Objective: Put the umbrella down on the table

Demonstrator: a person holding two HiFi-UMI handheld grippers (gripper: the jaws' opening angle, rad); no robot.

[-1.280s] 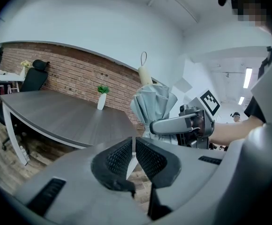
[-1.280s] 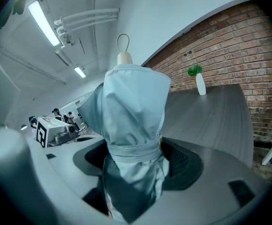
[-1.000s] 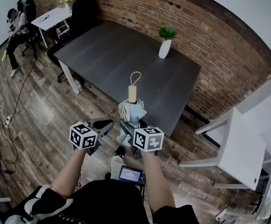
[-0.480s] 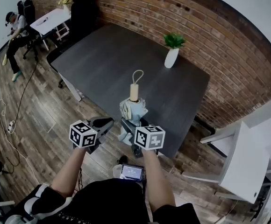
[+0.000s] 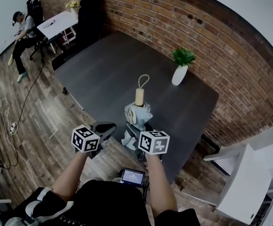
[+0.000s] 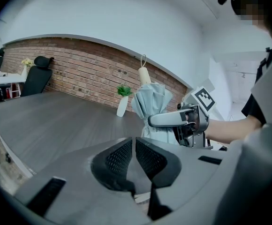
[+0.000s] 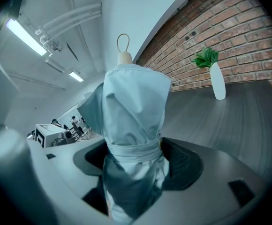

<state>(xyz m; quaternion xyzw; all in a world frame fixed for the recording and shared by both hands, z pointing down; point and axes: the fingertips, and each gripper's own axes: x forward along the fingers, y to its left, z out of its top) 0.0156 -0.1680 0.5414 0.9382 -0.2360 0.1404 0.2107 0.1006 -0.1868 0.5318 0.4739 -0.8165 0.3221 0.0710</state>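
Note:
A folded pale blue umbrella (image 5: 137,117) with a beige handle and a cord loop stands upright in my right gripper (image 5: 137,136), whose jaws are shut on its strapped middle (image 7: 135,150). It hangs over the near edge of the dark grey table (image 5: 108,69). From the left gripper view the umbrella (image 6: 153,108) shows to the right, clamped by the right gripper's fingers (image 6: 166,119). My left gripper (image 5: 104,127) sits just left of the umbrella, its jaws shut (image 6: 134,157) with nothing between them.
A white vase with a green plant (image 5: 180,68) stands at the table's far side near the brick wall. A black office chair (image 5: 90,13) and a white desk (image 5: 56,23) are far left, where a person (image 5: 22,34) sits. Cables (image 5: 4,112) lie on the wood floor.
Both grippers and the upright umbrella have moved forward toward the table together; the table, vase and wall sit lower and closer in the head view. Neither gripper's jaws changed.

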